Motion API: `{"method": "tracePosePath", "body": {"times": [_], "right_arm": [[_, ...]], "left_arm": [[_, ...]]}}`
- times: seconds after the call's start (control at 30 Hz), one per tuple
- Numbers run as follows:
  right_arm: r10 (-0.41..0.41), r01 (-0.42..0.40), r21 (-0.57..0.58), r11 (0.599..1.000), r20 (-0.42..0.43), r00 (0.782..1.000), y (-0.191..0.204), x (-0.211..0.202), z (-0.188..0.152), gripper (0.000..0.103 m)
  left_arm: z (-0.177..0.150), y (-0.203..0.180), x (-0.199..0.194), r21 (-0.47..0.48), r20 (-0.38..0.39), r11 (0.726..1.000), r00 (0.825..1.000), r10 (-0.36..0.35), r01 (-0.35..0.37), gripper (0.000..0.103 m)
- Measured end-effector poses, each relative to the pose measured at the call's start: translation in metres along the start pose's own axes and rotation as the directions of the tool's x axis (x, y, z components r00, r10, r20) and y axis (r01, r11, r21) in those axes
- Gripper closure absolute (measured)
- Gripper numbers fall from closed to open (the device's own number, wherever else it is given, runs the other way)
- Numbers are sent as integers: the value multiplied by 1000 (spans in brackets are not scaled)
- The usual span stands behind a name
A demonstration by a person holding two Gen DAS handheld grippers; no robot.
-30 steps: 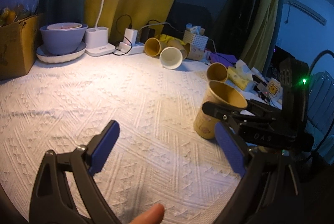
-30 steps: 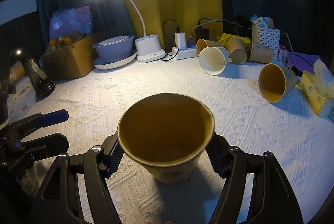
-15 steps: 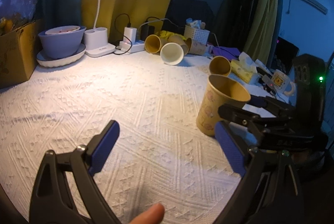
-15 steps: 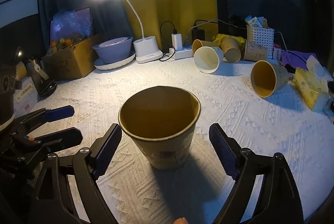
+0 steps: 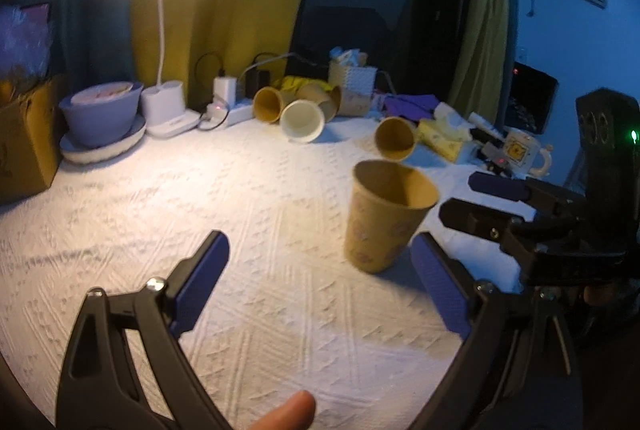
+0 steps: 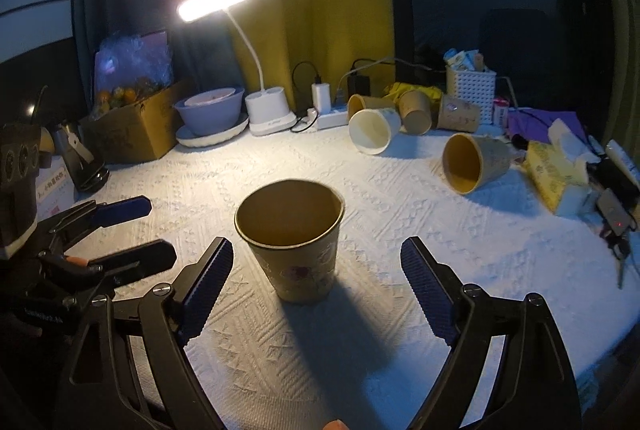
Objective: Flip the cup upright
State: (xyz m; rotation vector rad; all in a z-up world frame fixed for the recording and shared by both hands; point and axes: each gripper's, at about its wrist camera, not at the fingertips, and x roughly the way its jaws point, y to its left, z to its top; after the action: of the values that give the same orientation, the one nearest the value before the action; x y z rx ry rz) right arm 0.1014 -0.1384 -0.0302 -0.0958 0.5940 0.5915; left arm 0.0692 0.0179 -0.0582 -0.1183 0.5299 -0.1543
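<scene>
Right gripper [image 6: 316,278]: jaws spread wide, nothing between the pads touching them; blue pads sit either side of the paper cup [image 6: 294,240] with clear gaps. Left gripper [image 5: 320,284]: jaws likewise wide apart, holding nothing, over bare tablecloth [image 5: 240,189].

Paper cup: stands upright on the white textured tablecloth, base down, mouth up, long axis vertical. Rim slightly dented on its right side in the right wrist view. Floral print on the wall. In the left wrist view the same cup [image 5: 386,218] is just right of centre, beside the right gripper's fingers.

Farther out: a second yellow cup [image 6: 474,163] lies on its side at far right, mouth facing near-left. Beyond it, a white cup [image 6: 374,130] on its side, mouth towards the camera. Lit desk lamp [image 6: 244,57] at the far edge; purple bowl [image 6: 210,109] to its left.
</scene>
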Motion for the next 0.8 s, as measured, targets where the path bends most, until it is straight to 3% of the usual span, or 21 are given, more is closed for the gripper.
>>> {"method": "tracePosePath", "body": {"times": [0.33,0.53,0.8], "right_arm": [[-46,47,-7,999,61,997,14,-50,30,15],[-65,68,-35,997,90,994,25,-77,40,15],[-72,76,-20,997,153,986,24,-112,46,15]], "left_arm": [[25,-22,-44,44,89,999,996,-31,28,9],[41,-25,-66,18,139,999,989,-47,44,9],[49,-38,-99,32,238,999,971,29,-38,9]]}}
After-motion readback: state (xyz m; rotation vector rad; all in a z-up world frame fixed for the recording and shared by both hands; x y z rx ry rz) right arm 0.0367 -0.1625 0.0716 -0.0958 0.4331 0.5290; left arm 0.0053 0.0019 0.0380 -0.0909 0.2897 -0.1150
